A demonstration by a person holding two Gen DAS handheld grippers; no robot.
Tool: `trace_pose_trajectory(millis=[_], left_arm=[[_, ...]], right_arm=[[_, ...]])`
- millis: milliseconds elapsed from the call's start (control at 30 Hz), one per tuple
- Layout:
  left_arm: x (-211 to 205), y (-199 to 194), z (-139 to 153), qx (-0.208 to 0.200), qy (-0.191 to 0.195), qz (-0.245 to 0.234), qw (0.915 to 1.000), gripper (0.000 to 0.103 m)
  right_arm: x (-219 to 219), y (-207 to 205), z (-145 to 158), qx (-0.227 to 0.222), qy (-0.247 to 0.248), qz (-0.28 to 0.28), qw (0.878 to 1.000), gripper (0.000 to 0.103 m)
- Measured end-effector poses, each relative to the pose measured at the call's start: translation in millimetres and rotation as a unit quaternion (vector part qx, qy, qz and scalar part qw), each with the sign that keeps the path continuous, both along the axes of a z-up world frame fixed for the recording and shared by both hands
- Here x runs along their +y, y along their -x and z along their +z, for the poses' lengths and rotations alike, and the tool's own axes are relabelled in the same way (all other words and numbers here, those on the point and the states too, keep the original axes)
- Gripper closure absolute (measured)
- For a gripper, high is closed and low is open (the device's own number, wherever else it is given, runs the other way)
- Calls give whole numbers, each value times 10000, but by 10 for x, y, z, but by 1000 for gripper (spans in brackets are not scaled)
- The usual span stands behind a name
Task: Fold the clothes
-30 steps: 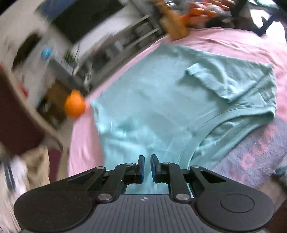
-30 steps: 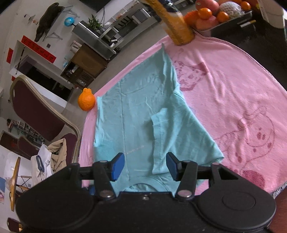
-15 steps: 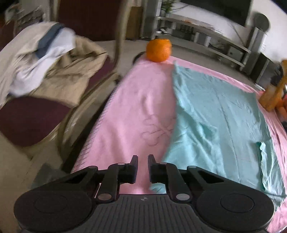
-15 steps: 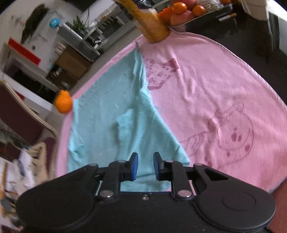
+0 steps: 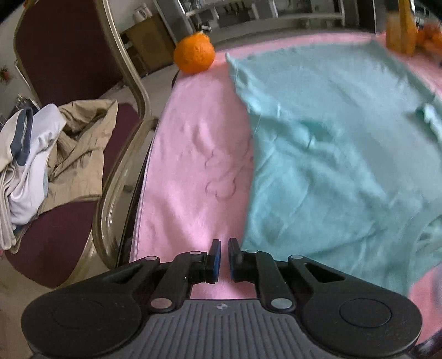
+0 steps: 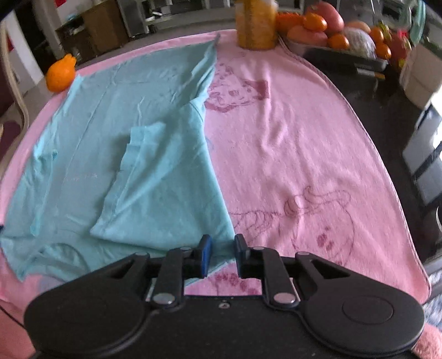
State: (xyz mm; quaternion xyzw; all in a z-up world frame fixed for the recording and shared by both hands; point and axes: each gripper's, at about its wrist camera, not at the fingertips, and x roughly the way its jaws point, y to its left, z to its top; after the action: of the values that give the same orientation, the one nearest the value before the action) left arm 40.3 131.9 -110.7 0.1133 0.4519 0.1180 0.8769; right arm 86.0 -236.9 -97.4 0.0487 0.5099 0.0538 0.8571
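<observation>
1. Your left gripper hovers over the pink blanket just left of the teal T-shirt; its jaws stand a narrow slit apart with nothing between them.
2. Your right gripper sits at the shirt's near right corner, jaws narrow and closing; the teal cloth lies under the left finger, yet the gap itself shows only blanket, unpinched.
3. The shirt lies spread on the blanket's left half, one sleeve folded in over the body; its near hem is cut off behind your right gripper's body.
4. Motion blur smears the shirt's right side in your left view, so its far sleeve is hard to make out.
5. A clothes pile on the maroon chair is cut off at the left edge.
6. The orange fruit sits at the blanket's far left corner; the yellow jar beyond is cropped, any label unreadable.
7. The blanket's cartoon prints carry no legible writing.
</observation>
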Motion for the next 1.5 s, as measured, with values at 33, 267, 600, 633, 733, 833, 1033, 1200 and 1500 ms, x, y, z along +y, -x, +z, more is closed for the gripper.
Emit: trace_pose_trajectory(millis=[33, 267, 600, 633, 733, 833, 1033, 1200, 1500], left_arm=[[13, -13, 73, -105, 137, -37, 9998, 92], [17, -556, 343, -368, 818, -124, 9959, 91], [239, -1030, -106, -93, 1943, 591, 9791, 86], [239, -959, -100, -110, 1967, 580, 9787, 86], [266, -623, -88, -197, 2074, 564, 9764, 85], [352, -236, -103, -324, 2102, 737, 9743, 83], [408, 214, -113, -394, 1872, 924, 9772, 77], [226, 296, 47, -566, 1671, 669, 9820, 84], [-491, 250, -153, -130, 1470, -493, 9878, 86]], right_arm=[[-33, -11, 56, 9, -139, -74, 9999, 86], [-65, -393, 501, -132, -1247, -275, 9917, 85], [-4, -1026, -257, 162, -2014, -993, 9743, 82], [-37, -970, -264, 181, -2105, -993, 9724, 82], [-116, -766, -259, 234, -2241, -949, 9696, 81], [-101, -447, -186, 127, -1719, -644, 9829, 72], [-82, 117, -95, -81, -929, -270, 9953, 72], [-132, 243, 64, -281, -863, -408, 9950, 72], [313, 291, 18, -194, -1058, 389, 9934, 83]])
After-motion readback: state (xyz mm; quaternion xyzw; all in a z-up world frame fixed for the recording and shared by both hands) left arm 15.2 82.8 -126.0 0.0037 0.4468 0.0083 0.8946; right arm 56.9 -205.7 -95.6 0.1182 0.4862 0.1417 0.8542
